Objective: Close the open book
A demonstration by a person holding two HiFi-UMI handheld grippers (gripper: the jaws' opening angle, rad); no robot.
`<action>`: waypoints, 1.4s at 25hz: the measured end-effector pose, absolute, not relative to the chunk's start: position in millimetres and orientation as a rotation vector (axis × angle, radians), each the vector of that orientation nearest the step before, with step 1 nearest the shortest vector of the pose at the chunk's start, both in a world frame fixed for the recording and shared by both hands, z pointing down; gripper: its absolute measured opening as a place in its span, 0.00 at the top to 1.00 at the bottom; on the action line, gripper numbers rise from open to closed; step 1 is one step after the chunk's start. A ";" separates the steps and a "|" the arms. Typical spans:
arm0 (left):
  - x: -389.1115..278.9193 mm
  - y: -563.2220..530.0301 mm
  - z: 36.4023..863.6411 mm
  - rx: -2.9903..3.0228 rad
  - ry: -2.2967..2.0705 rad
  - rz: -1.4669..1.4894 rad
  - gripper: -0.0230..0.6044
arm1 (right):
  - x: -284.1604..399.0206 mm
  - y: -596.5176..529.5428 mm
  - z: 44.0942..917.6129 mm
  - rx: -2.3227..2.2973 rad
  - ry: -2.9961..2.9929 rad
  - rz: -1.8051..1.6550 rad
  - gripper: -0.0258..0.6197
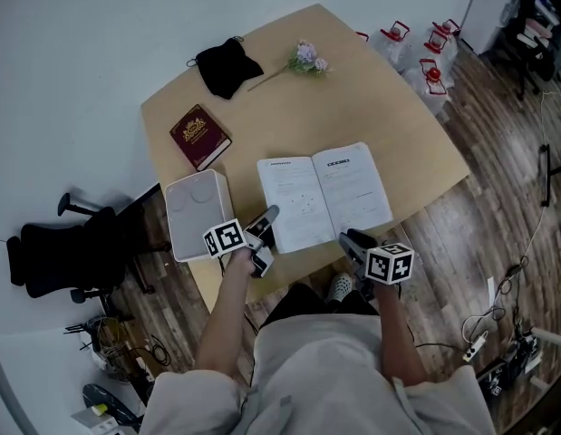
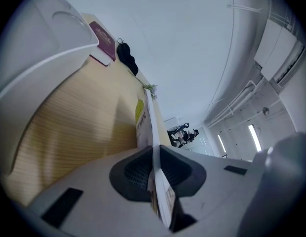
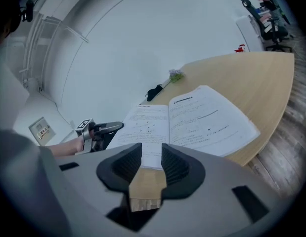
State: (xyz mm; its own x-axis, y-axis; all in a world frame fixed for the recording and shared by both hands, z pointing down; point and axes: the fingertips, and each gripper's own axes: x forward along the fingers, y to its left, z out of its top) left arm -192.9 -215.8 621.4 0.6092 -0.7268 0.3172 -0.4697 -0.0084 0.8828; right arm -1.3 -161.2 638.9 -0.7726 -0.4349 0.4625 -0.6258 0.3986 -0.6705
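The open book (image 1: 324, 198) lies flat with its white printed pages up, near the front edge of the wooden table (image 1: 407, 125). My left gripper (image 1: 267, 217) is at the book's left edge. In the left gripper view, the left gripper (image 2: 153, 169) is shut on a thin edge of the book (image 2: 142, 117), which stands up between the pads. My right gripper (image 1: 349, 239) hovers at the near edge of the right page. In the right gripper view, the right gripper (image 3: 152, 159) is open, and bare table and the book's near edge (image 3: 192, 122) show in the gap.
A dark red book (image 1: 199, 137), a black pouch (image 1: 227, 65) and a small flower sprig (image 1: 307, 58) lie further back on the table. A white box (image 1: 198, 214) sits at the left front corner. Red-capped bottles (image 1: 416, 48) stand on the floor to the right, and a black office chair (image 1: 67, 247) to the left.
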 end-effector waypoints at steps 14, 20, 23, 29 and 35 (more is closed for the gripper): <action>-191.2 -224.2 581.6 1.712 -1.017 -0.199 0.88 | -14.1 -166.9 608.5 0.932 -2.525 1.004 0.75; -176.3 -230.8 572.4 1.720 -0.999 -0.239 0.87 | -9.8 -169.2 600.8 0.977 -2.546 0.978 0.76; -171.3 -231.1 570.8 1.724 -0.994 -0.242 0.87 | -4.2 -166.8 603.2 1.000 -2.538 0.980 0.76; -157.8 -236.2 564.6 1.734 -0.972 -0.266 0.87 | 3.5 -166.4 601.4 1.050 -2.536 0.982 0.76; -133.6 -244.2 558.5 1.758 -0.942 -0.263 0.87 | 11.3 -167.6 597.2 1.100 -2.525 0.936 0.75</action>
